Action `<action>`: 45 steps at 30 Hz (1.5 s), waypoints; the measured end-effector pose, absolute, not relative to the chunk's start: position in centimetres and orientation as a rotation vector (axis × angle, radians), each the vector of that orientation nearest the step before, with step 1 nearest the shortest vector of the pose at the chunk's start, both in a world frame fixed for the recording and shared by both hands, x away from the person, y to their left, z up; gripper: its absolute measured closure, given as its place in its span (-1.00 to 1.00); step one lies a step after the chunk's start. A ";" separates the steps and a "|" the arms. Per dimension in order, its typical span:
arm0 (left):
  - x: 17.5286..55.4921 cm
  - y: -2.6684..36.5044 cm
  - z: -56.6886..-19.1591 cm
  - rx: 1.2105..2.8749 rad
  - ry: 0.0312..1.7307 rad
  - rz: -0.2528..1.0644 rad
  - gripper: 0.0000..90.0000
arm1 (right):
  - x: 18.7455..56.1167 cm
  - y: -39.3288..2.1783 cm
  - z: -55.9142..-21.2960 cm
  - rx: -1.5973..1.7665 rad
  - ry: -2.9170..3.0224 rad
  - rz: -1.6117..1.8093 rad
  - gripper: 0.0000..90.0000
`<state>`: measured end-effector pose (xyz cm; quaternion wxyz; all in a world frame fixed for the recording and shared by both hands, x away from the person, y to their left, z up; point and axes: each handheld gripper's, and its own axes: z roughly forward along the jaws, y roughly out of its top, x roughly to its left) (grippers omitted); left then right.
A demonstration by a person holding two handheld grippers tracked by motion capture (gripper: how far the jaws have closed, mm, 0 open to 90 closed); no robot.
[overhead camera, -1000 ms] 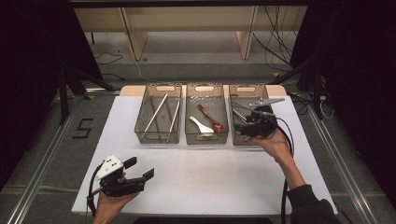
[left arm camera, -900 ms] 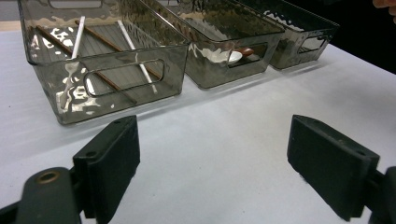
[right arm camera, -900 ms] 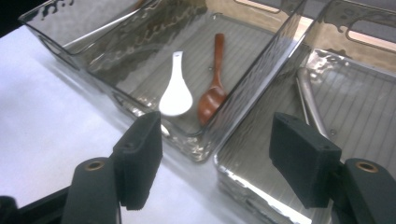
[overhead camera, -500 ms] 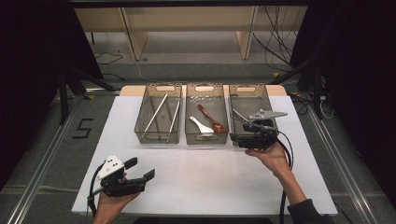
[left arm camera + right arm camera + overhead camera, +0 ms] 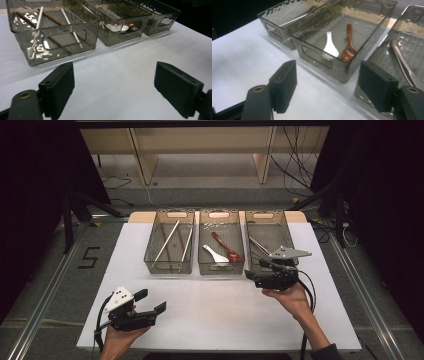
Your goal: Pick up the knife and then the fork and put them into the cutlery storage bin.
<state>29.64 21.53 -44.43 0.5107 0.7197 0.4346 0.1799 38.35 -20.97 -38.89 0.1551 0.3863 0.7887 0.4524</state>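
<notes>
Three smoky clear bins stand in a row at the back of the white table [image 5: 215, 320]. The left bin [image 5: 169, 268] holds thin sticks [image 5: 167, 240], white and brown. In the middle bin [image 5: 220, 269] lie a white spoon [image 5: 214, 254] and a brown spoon [image 5: 226, 248], both clear in the right gripper view as white spoon [image 5: 330, 46] and brown spoon [image 5: 348, 51]. A metal utensil [image 5: 259, 246] lies in the right bin [image 5: 265, 215]. My right gripper [image 5: 252, 277] hovers at that bin's front edge; its jaws have just been opening, with nothing between them. My left gripper [image 5: 151, 302] rests open and unloaded near the table's front left.
Bare white tabletop stretches between the bins and both hands. A cable trails from each gripper toward the front edge. Behind the table are wooden shelf legs and loose cables on the floor; metal rails run along both sides.
My right gripper has drawn back from above the right bin toward the front, down to the bin's front edge. The left gripper has stayed put.
</notes>
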 end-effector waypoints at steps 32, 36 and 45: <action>29.7 21.5 -44.4 1.727 1.039 0.407 -0.64 | 33.4 -22.3 -42.0 1.106 2.179 1.446 -0.47; 29.7 21.6 -44.4 1.726 1.040 0.406 -0.64 | 32.9 -22.5 -42.3 1.104 2.172 1.456 -0.48; 29.7 21.5 -44.5 1.729 1.037 0.406 -0.63 | 31.9 -23.0 -42.9 1.101 2.168 1.448 -0.48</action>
